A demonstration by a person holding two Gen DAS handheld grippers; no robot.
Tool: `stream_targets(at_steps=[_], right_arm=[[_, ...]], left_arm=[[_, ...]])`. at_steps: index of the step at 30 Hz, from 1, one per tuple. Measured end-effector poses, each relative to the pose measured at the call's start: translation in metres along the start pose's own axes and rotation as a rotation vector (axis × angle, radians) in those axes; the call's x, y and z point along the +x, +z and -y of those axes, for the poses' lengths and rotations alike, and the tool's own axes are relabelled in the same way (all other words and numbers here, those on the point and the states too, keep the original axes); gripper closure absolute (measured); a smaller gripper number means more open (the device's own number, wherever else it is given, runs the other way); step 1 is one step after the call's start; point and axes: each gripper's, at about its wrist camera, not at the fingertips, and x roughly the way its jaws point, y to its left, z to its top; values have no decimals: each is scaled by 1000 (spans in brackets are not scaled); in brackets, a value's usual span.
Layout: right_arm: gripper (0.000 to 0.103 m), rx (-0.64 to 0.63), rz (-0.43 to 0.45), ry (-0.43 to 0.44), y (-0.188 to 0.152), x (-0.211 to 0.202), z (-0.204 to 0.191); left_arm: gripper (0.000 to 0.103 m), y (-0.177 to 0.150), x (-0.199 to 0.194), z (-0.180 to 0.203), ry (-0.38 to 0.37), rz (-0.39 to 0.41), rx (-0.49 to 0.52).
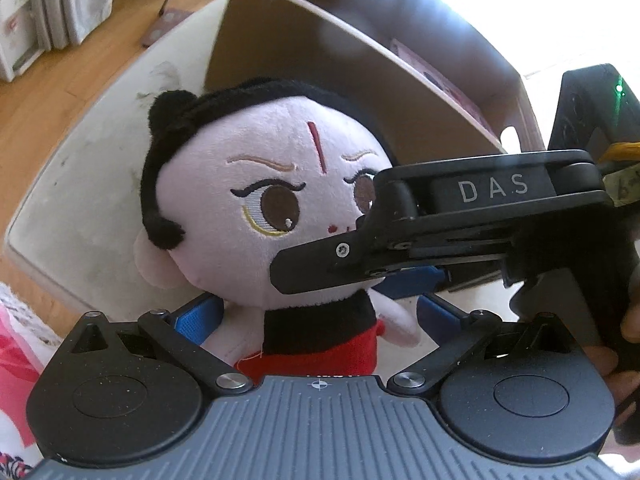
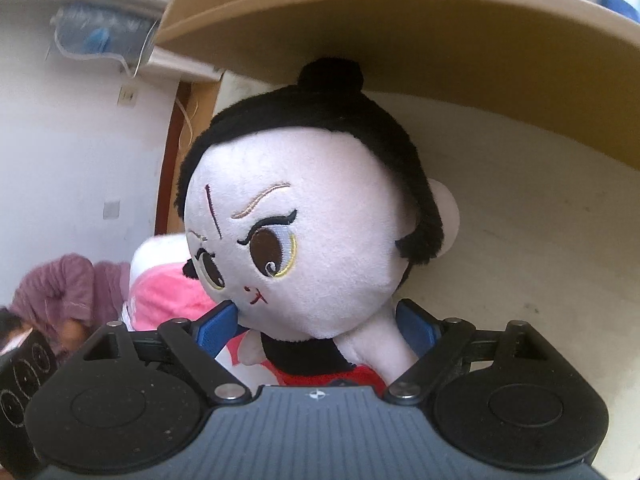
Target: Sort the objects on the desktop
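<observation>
A plush doll (image 1: 264, 200) with a pale face, black hair and red clothes fills both views. My left gripper (image 1: 320, 312) has its blue pads on either side of the doll's body, closed on it. My right gripper (image 2: 316, 324) is also closed on the doll (image 2: 320, 232), its pads at the neck and arm. In the left wrist view the right gripper's black body (image 1: 460, 224) crosses from the right in front of the doll's face. The doll is held over the white table (image 1: 92, 184) in front of a cardboard box (image 1: 360, 60).
The open cardboard box (image 2: 400, 32) stands just behind the doll, with a pink item (image 1: 440, 76) inside. A pink and white soft thing (image 2: 168, 292) lies at the left in the right wrist view. A wooden floor (image 1: 60, 92) and a person (image 2: 68, 292) show beyond the table edge.
</observation>
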Motion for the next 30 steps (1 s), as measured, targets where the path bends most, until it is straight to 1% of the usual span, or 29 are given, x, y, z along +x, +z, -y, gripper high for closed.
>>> stream_targets(at_steps=[1,3,4,6,8,11,14,16,19,22,25,27,28,30], right_arm=[[12,9,12,4,-1,-4,3],[7,28,51,12,-2,-12,9],[6,40,76,16,-2,-18,13],[3,62,116,22,-2,-27,20],[1,79,160,6,1,-35,25],[0,99,222,-8,8,-41,29],[0,101,274,-2,17,-32,25],[0,111,295,30,22,-27,29],[0,120,294,64,26,-12,22],[0,101,263,82,31,-3,9],[0,29,250,58,32,-6,-2],[0,-13,239,38,33,-3,-8],[0,-30,235,20,32,1,-13],[0,-40,235,14,34,7,-16]], left_arm=[[0,0,0,1,2,3,2],[1,-1,-3,-2,3,11,-10],[1,-3,-6,-4,5,19,-20],[1,-7,-12,-9,26,34,-33],[1,-9,-15,-16,49,44,-49],[0,-8,-15,-33,52,41,-120],[0,-3,-7,-57,-4,29,-218],[0,0,-3,-64,-61,28,-251],[0,5,3,-62,-103,29,-251],[0,10,4,-56,-111,32,-232],[0,16,3,-53,-120,49,-228],[0,19,4,-52,-93,43,-229],[0,20,5,-51,-89,42,-222],[0,23,6,-49,-81,38,-214]])
